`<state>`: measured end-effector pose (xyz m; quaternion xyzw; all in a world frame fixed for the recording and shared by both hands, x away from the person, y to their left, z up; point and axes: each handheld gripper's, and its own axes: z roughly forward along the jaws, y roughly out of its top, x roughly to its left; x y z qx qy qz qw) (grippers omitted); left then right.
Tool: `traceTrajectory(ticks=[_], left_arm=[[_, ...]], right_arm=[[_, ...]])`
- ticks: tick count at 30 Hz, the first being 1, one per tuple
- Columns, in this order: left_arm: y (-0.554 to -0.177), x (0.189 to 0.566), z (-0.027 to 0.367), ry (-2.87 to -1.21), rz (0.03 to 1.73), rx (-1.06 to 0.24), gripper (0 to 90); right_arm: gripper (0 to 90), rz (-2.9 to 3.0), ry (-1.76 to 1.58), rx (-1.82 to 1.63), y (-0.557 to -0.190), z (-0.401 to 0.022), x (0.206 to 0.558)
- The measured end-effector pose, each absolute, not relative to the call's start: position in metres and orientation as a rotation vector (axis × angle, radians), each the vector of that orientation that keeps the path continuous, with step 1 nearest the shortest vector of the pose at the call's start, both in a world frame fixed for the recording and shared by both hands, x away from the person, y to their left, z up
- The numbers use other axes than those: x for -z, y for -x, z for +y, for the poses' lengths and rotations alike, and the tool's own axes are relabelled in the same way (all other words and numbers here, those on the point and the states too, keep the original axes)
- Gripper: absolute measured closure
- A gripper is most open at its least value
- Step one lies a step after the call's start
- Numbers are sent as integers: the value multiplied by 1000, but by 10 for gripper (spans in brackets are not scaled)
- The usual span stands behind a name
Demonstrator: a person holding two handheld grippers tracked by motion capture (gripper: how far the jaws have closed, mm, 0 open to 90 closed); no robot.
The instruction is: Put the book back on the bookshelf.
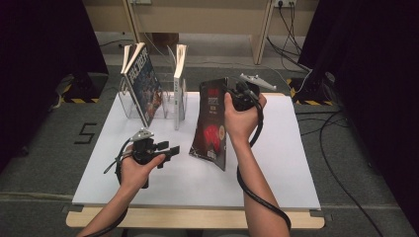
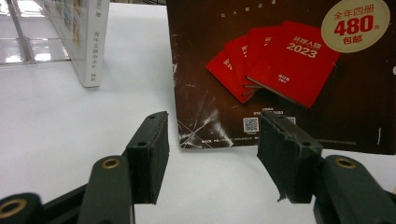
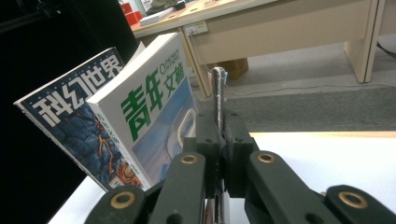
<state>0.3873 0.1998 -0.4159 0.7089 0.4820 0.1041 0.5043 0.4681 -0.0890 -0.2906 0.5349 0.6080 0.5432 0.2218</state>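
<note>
right gripper (image 1: 236, 95): clamped tight on the top edge of the dark magazine (image 1: 211, 124); in the right gripper view the 2 jaws are squeezed together with the thin edge (image 3: 218, 93) poking up between them

dark magazine: hangs down from that grip, upright-ish and a bit tilted, back cover with the red booklets facing the person. Its bottom edge sits right at the white board (image 1: 276, 163), can't tell if it's actually touching or just off it

left gripper (image 1: 170, 149): jaws spread wide, nothing between them, so it's let go of everything. It hovers low over the board, pointing sideways at the magazine

magazine from the left gripper: right in front of its jaws, near but apart; the lower corner (image 2: 205, 135) shows in the gap between the 2 pads

clear rack (image 1: 129, 101): beyond the left gripper, at the far side of the board

blue sci-fi magazine (image 1: 143, 84): leaning in the rack, just to the left of the right gripper's jaws in its own view

white magazine (image 1: 180, 86): standing next to the blue one, green lettering on the cover (image 3: 149, 98), closest thing to the held magazine's far side
</note>
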Motion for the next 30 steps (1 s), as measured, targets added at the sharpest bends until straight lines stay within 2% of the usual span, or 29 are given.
traceTrajectory(ticks=[16, 30], left_arm=[[-391, 407, 199, -1704, 1148, -257, 426], [-393, 382, 178, -1665, 1109, -254, 428]], right_arm=[[870, 1612, -1445, -1530, -476, -70, 280], [865, 1656, -1411, -1501, -457, -60, 286]])
